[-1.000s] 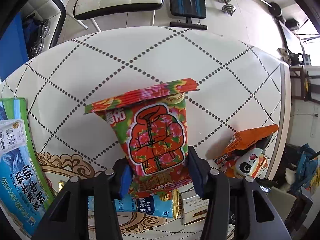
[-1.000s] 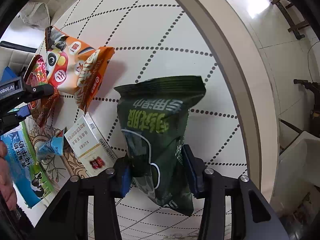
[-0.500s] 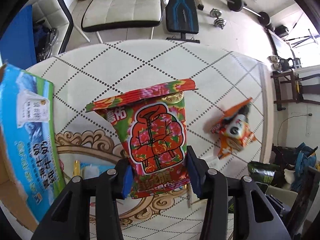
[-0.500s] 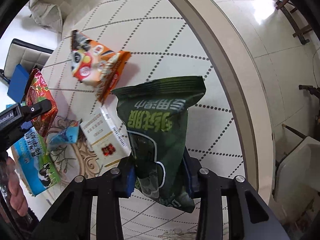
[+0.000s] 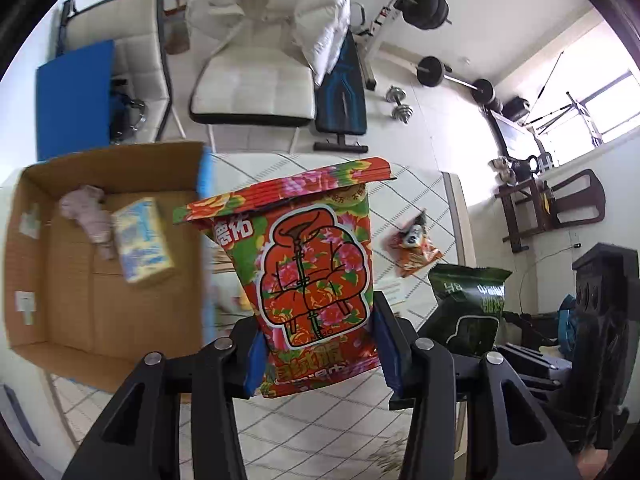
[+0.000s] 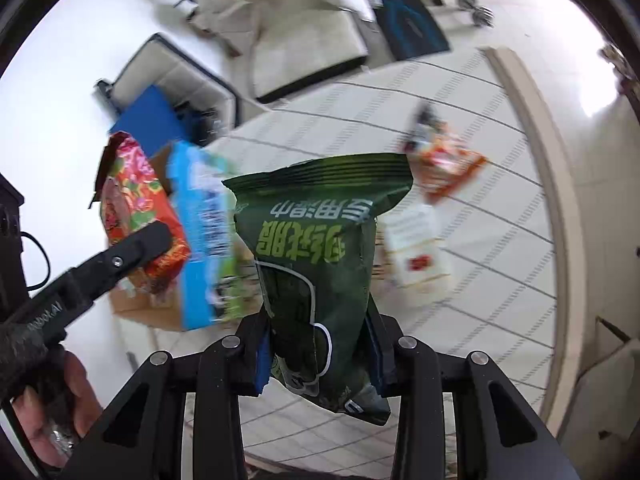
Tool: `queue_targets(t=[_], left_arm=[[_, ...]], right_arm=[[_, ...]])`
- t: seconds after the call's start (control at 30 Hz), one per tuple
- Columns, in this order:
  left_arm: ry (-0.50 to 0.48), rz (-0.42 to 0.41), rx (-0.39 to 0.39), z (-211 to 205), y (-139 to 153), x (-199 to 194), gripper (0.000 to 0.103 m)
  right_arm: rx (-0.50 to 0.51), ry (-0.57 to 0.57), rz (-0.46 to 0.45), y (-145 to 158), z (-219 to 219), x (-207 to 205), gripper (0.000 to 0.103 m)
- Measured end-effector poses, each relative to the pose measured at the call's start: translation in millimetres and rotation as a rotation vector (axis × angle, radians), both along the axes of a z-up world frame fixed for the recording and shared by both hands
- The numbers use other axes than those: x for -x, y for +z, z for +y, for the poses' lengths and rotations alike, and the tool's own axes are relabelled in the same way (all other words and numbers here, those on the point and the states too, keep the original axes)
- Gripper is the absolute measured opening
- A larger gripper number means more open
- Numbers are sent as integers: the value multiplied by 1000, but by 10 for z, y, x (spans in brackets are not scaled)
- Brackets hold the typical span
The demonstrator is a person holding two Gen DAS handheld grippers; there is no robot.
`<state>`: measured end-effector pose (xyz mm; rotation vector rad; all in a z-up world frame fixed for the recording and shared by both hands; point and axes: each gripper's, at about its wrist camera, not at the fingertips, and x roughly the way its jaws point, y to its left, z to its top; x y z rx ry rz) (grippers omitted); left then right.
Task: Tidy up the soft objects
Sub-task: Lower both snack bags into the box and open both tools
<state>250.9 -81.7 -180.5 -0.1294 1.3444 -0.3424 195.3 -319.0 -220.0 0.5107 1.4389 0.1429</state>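
The left tool [image 5: 318,354] pinches a crinkly red floral packet [image 5: 312,272], held up beside an open cardboard box [image 5: 100,308]. The right tool [image 6: 318,354] clamps a glossy green packet [image 6: 320,264] above the quilted desk [image 6: 500,208].

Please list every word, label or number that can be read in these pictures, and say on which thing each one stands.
"德佑": white characters, upper left of the red floral pouch held by the left tool.
"全用湿巾": seen upside down on the green pouch held by the right tool.
Large yellow-green characters on the green pouch: not surely readable.
Large characters low on the red floral pouch: partly hidden.
Print on the blue carton wall, white box and orange pouch: blurred.
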Motion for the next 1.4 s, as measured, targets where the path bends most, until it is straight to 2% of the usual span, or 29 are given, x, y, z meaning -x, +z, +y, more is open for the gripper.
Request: queue_targets(t=[0.13, 0.23, 0.43, 0.6, 0.73, 0.9, 1.0, 1.07, 1.17, 1.2, 1.23, 1.33, 1.4], left_arm=[[53, -29, -37, 756, 177, -24, 43], [95, -28, -77, 1326, 184, -80, 43], [126, 60, -164, 2142, -301, -213, 43], [102, 145, -181, 2438, -788, -367, 43], [77, 214, -187, 2567, -1106, -509, 43], [65, 263, -166, 2684, -1324, -579, 43], [54, 285, -195, 2669, -1426, -631, 45], [75, 311, -216, 2668, -1479, -622, 44], [102, 300, -236, 2661, -1442, -601, 45], [111, 299, -234, 2676, -1428, -596, 46], [117, 292, -232, 2682, -1396, -579, 53], [120, 258, -271, 2667, -1289, -514, 72], [120, 243, -285, 2656, -1267, -471, 79]], right_arm=[[-47, 68, -24, 148, 835, -135, 39], [-84, 110, -10, 94, 1419, -260, 39], [-119, 170, 59, -276, 2508, -609, 39], [-72, 229, 127, -691, 3141, -851, 39], [-12, 267, 162, -956, 3387, -933, 39], [24, 280, 188, -1198, 3452, -1004, 39], [39, 297, 215, -1291, 3504, -1031, 41], [55, 303, 216, -1319, 3539, -1042, 48], [73, 302, 205, -1288, 3509, -1031, 71], [69, 301, 204, -1276, 3488, -1019, 84], [65, 302, 203, -1264, 3475, -1007, 89], [112, 307, 196, -1195, 3441, -941, 89], [126, 307, 194, -1146, 3417, -890, 89]])
